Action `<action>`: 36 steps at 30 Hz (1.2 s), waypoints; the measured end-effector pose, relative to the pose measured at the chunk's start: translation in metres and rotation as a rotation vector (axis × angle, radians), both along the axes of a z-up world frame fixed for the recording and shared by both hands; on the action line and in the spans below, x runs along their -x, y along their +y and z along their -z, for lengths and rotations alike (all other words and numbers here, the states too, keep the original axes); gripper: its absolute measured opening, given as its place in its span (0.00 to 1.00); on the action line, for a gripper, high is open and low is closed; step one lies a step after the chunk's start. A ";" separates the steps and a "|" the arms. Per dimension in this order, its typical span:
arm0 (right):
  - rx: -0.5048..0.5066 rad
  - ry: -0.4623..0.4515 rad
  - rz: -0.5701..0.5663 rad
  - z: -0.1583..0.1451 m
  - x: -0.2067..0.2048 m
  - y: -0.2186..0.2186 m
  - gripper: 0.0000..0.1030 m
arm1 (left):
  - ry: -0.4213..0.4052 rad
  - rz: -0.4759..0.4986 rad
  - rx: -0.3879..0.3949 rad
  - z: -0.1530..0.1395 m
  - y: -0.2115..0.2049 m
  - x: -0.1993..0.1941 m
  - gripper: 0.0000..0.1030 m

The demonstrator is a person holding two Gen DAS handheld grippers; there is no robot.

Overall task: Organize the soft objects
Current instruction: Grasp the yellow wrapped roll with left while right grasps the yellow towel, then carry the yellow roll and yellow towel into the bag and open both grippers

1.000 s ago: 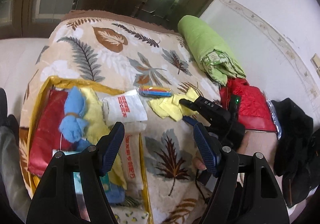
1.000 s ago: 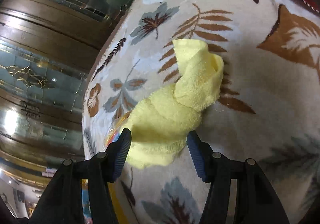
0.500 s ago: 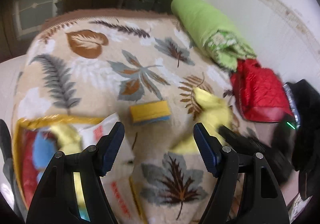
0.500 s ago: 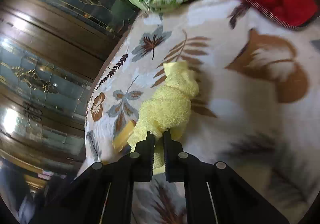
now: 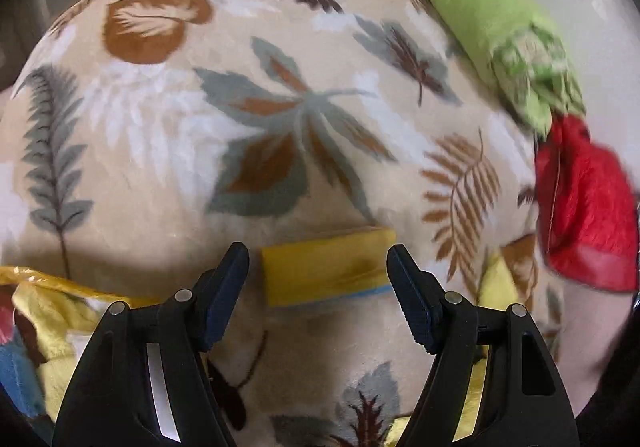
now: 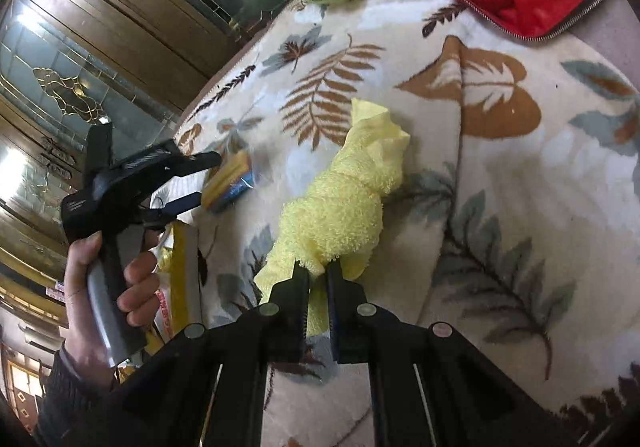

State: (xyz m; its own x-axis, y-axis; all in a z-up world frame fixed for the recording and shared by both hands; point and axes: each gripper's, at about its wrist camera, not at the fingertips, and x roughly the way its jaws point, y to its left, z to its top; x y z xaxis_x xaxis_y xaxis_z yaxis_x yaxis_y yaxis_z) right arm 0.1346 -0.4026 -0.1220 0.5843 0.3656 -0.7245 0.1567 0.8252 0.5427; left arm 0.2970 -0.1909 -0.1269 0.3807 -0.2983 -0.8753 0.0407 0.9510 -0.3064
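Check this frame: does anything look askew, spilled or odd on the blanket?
Nothing spilled or damaged. The yellow towel is bunched and twisted, pinched at one end by the right claw. The sponge lies flat between the open left claw fingers, ungripped. The left view is motion-blurred.

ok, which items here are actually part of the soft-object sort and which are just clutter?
In play:
- yellow towel, clamped in the right gripper
- yellow sponge, between the open left gripper fingers
- gold bag holding sorted items

Lying about:
- green bedding roll
- red jacket
- leaf-print blanket
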 end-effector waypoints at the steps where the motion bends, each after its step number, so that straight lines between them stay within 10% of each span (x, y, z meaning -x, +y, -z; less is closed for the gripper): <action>1: -0.001 0.000 -0.005 0.001 0.000 0.000 0.06 | -0.014 0.037 -0.030 0.000 -0.007 0.004 0.70; 8: -0.011 0.002 -0.002 0.005 0.008 -0.004 0.06 | -0.048 0.346 -0.047 -0.004 -0.039 0.051 0.70; 12: -0.013 0.007 0.007 0.004 0.012 -0.008 0.06 | -0.097 0.285 0.014 -0.017 -0.035 0.053 0.70; 17: -0.007 0.016 0.008 0.003 0.017 -0.006 0.06 | -0.133 0.109 -0.136 -0.003 -0.035 0.028 0.70; 22: 0.010 0.023 -0.003 0.001 0.018 -0.004 0.06 | -0.098 0.123 -0.144 0.017 -0.035 0.034 0.41; 36: 0.019 -0.047 -0.031 -0.025 0.034 0.003 0.06 | -0.130 0.188 0.133 -0.026 -0.014 0.146 0.31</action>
State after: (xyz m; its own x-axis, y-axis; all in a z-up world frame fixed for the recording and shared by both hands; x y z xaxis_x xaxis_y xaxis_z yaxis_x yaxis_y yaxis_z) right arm 0.1011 -0.3996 -0.0969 0.6068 0.3700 -0.7035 0.1057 0.8396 0.5328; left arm 0.1508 -0.2053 -0.1005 0.4148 -0.4838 -0.7706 0.2601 0.8746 -0.4091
